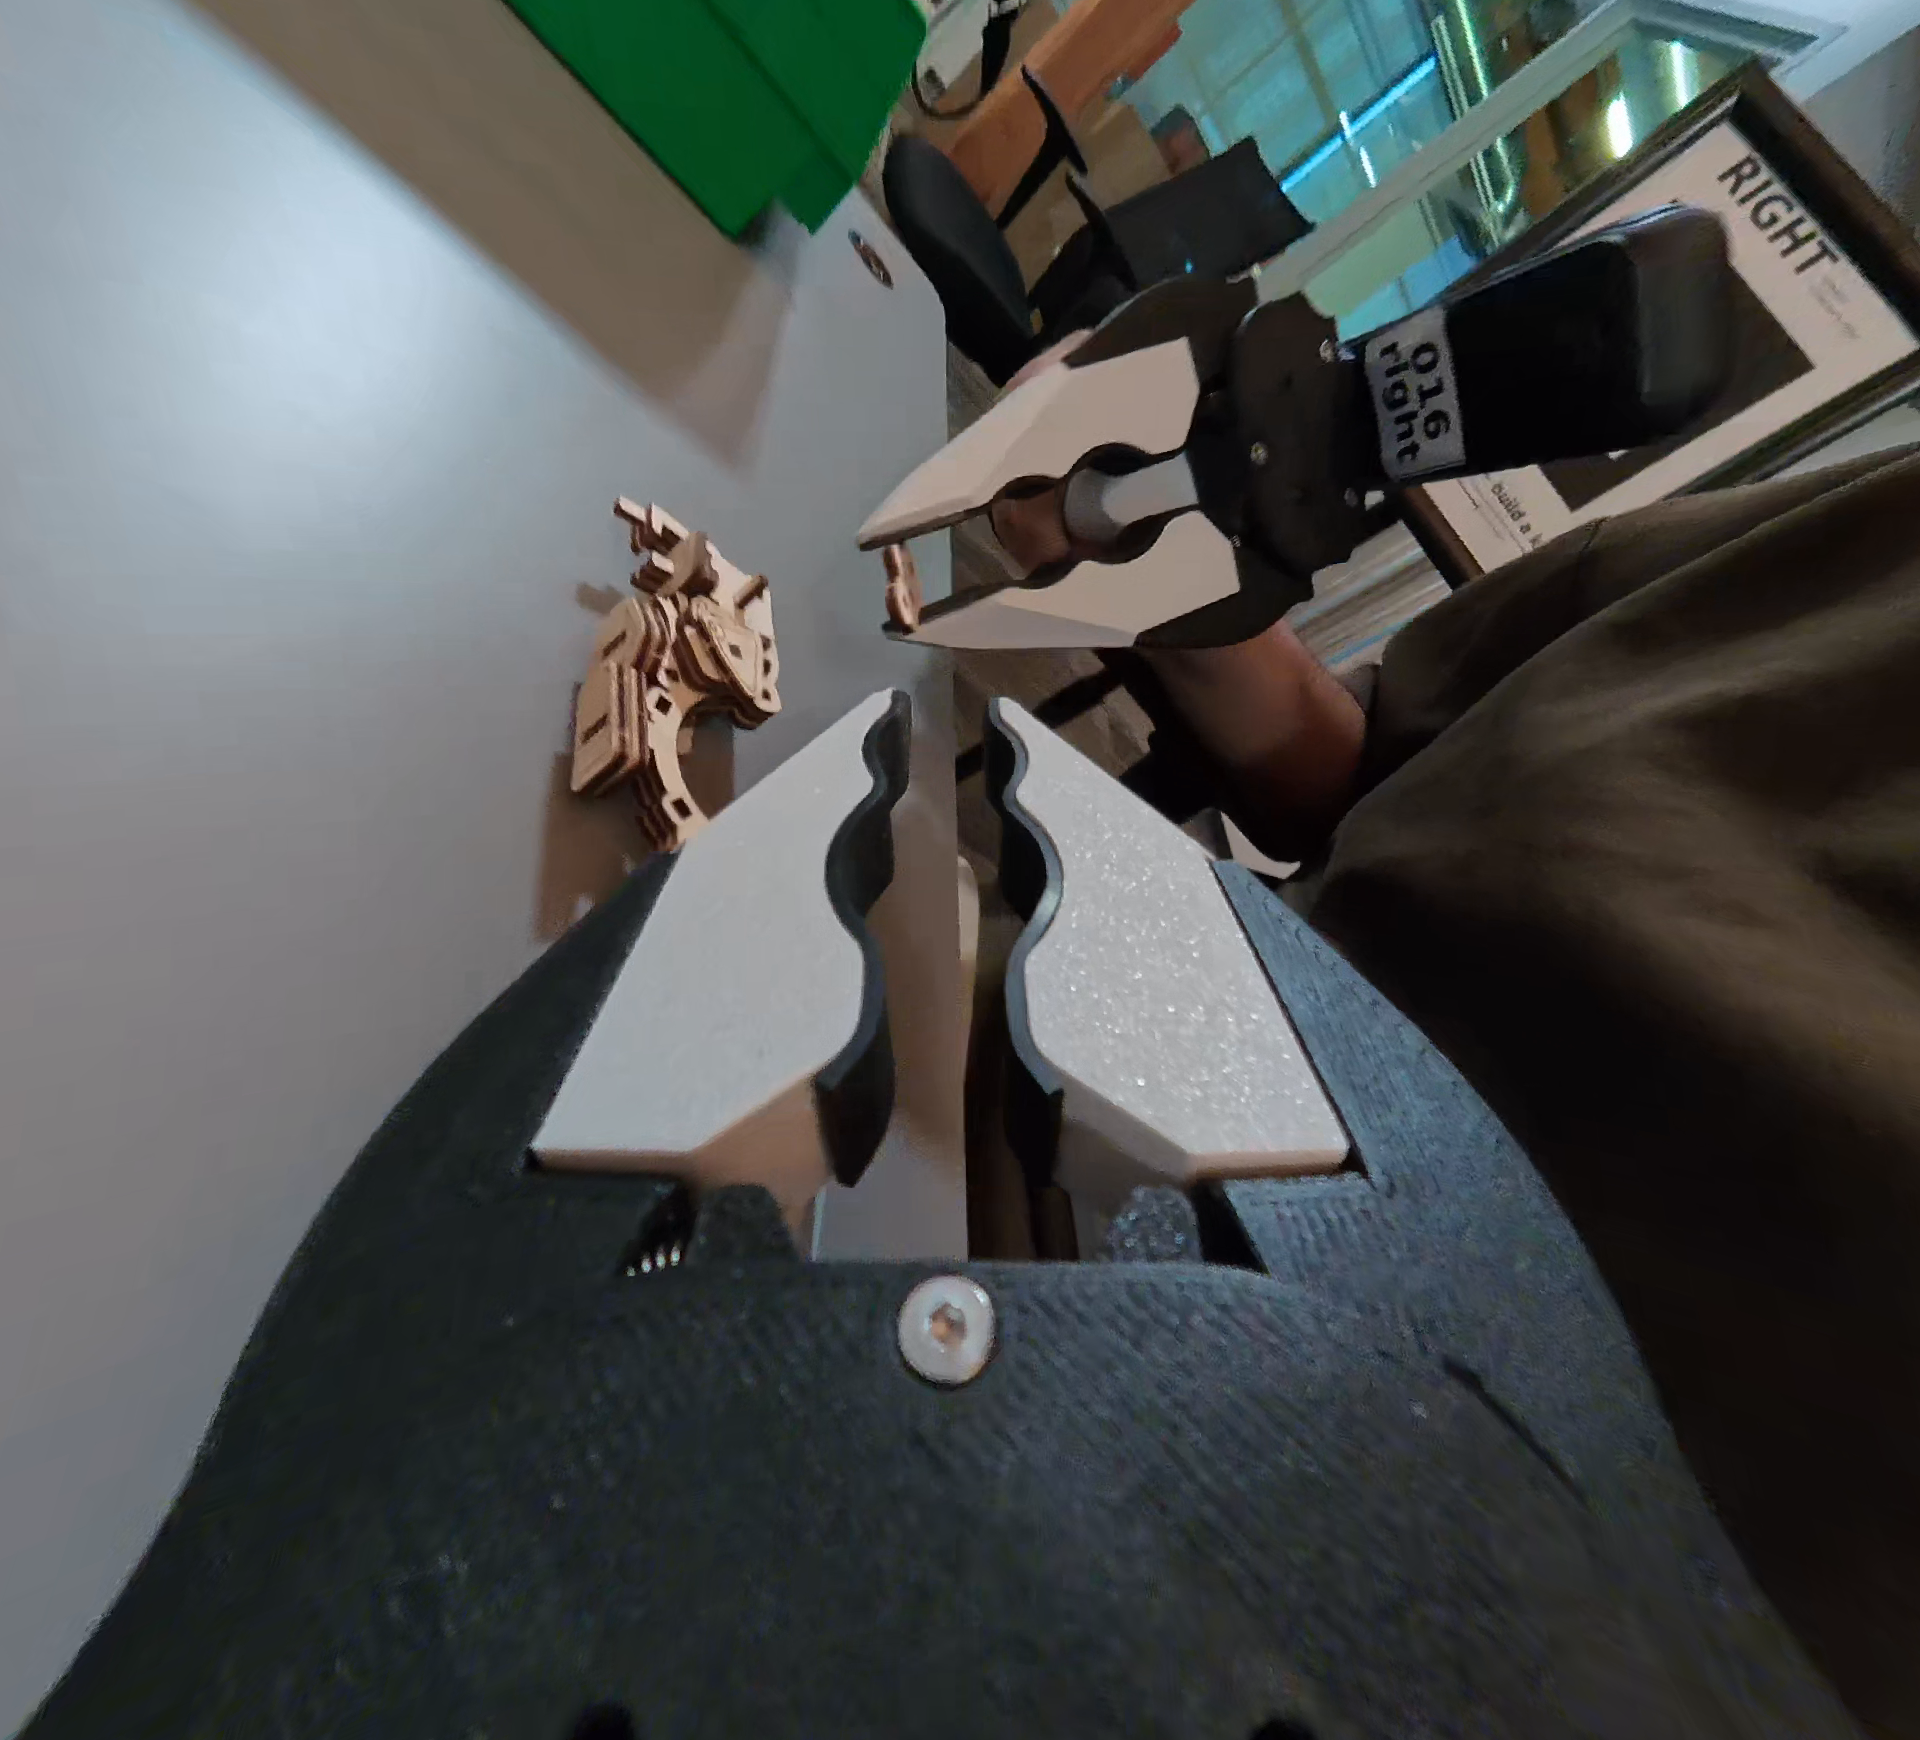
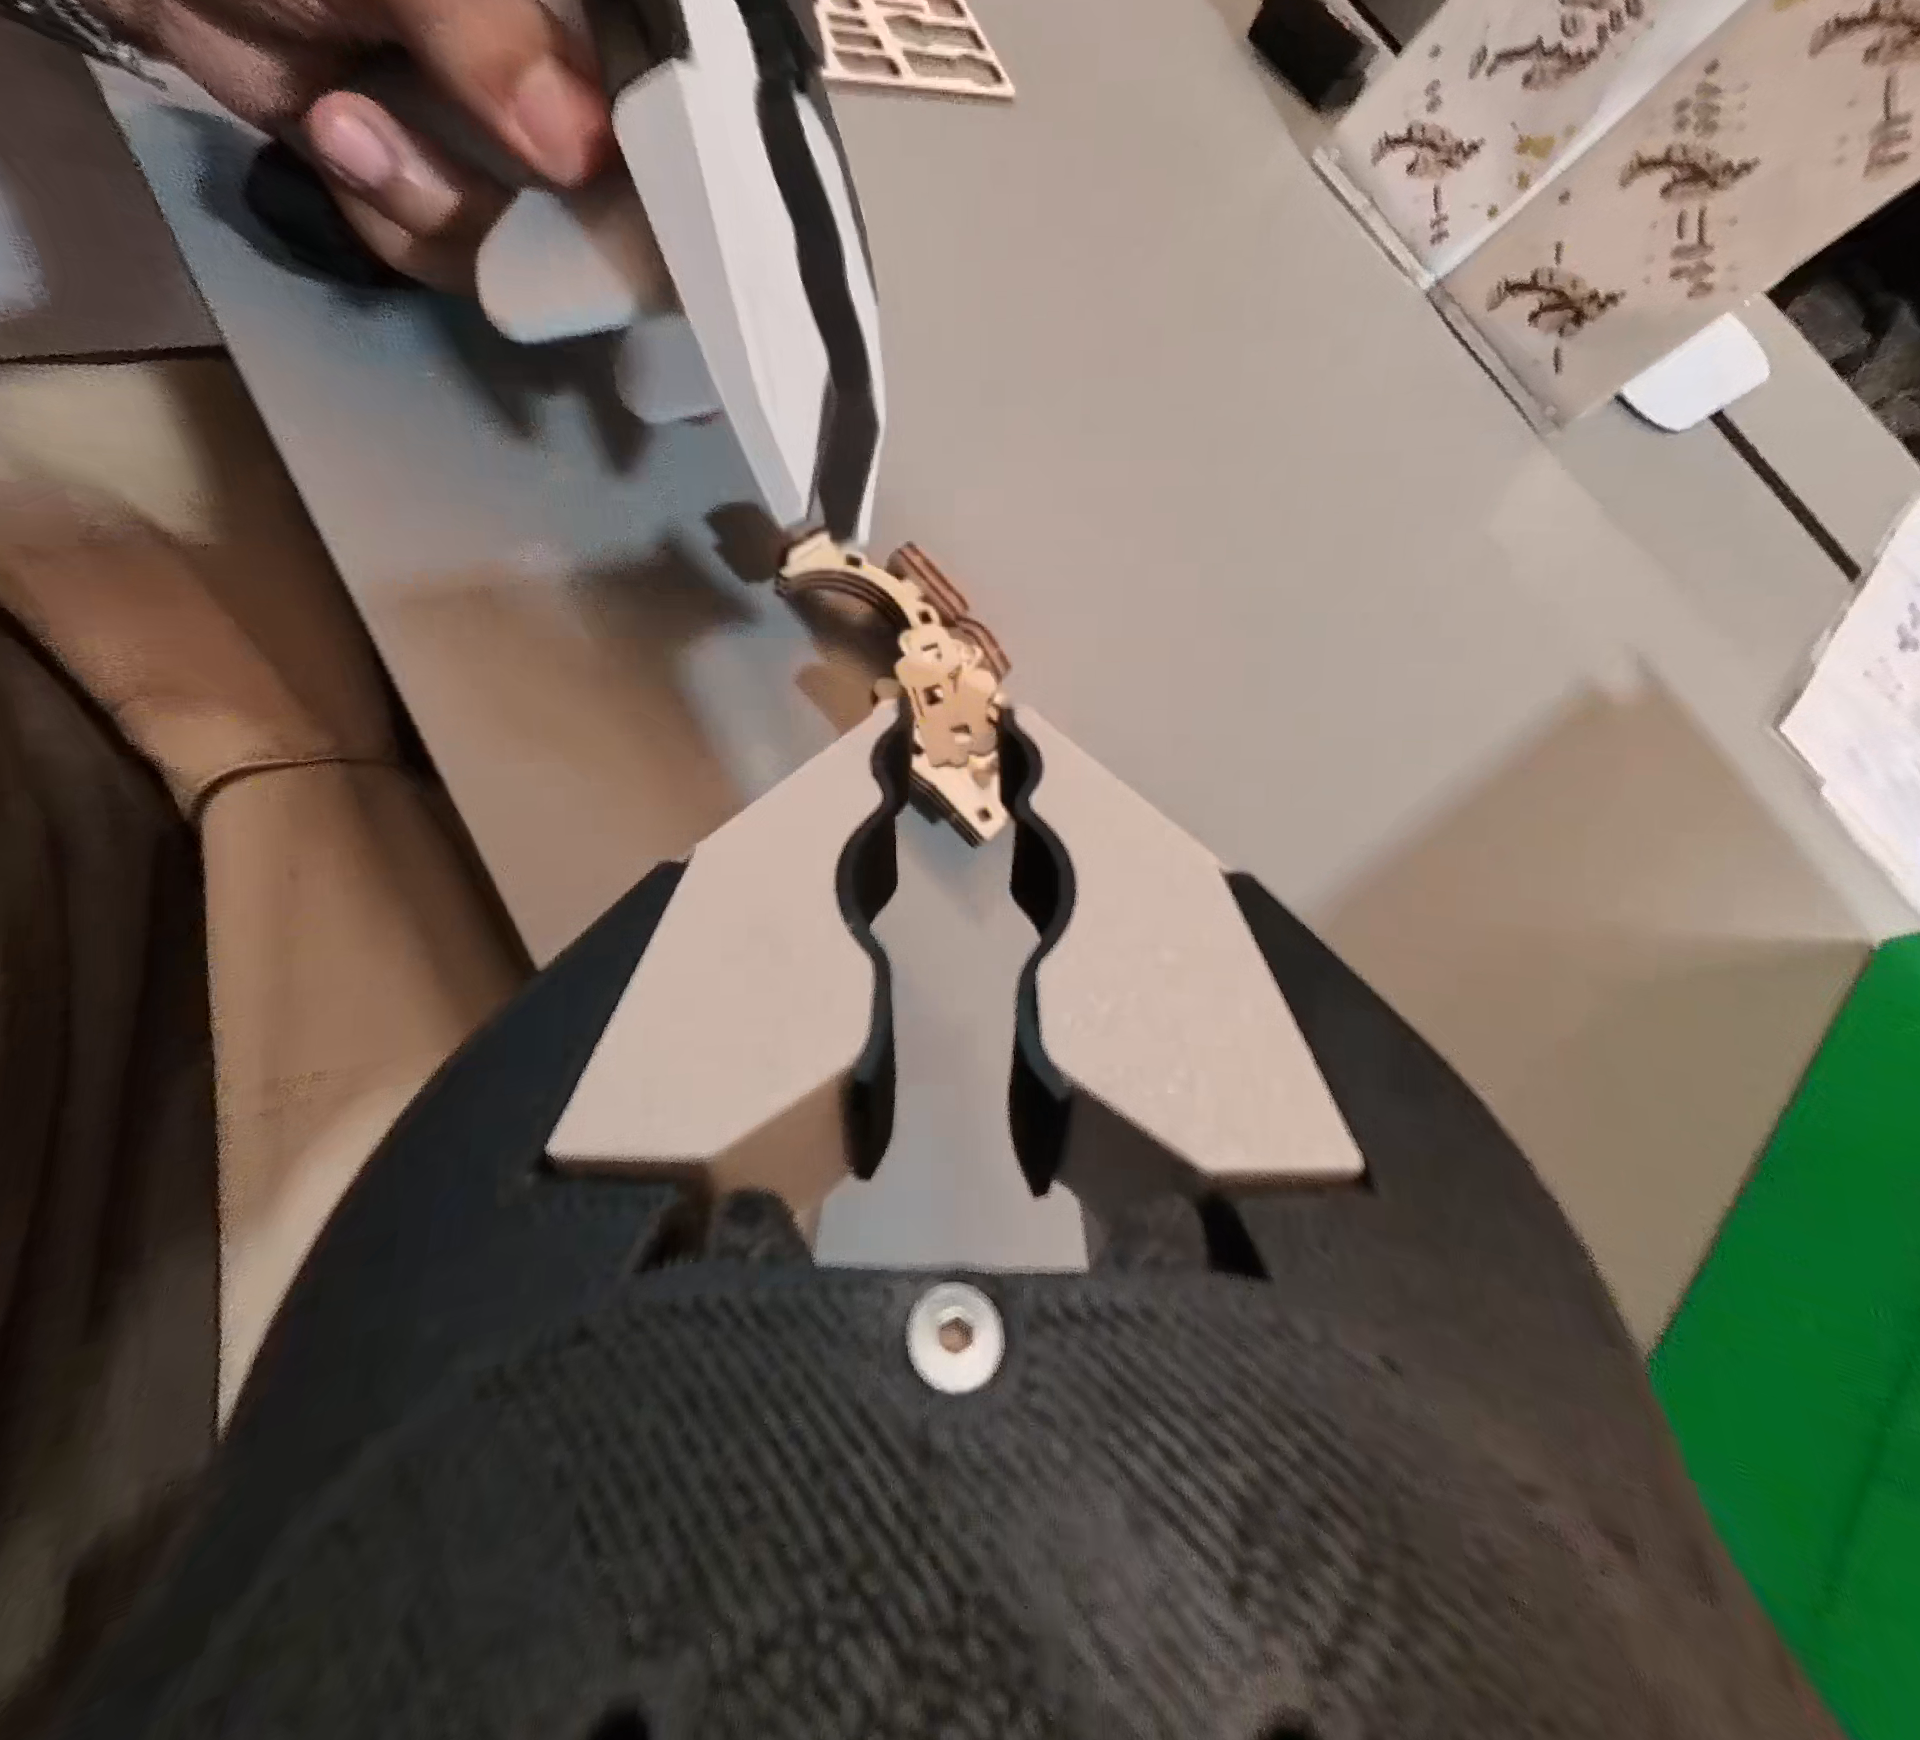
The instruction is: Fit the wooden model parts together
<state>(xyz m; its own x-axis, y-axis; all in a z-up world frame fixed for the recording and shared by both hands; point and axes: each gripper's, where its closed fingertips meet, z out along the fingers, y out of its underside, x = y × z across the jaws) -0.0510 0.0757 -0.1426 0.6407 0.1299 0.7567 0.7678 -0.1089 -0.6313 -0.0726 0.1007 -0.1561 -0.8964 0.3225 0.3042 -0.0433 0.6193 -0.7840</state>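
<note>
The right gripper (image 1: 902,587) pinches a small wooden piece (image 1: 900,587) in nearly closed jaws, close above the wooden model (image 1: 675,672) lying on the table (image 1: 260,547). The left gripper (image 1: 945,724) is slightly open and empty beside the model. Next, I judge: steady the model, align the piece with its slot.

Left gripper (image 1: 948,714): fingers parted by a narrow gap, nothing between them, tips angled down. Held by a hand (image 2: 312,17) whose fingers wrapped around its body.

Right gripper (image 2: 951,755): fingers closed on a small wooden piece (image 2: 956,755) at the tips, held level. A bare forearm (image 1: 1268,734) showed behind it.
</note>
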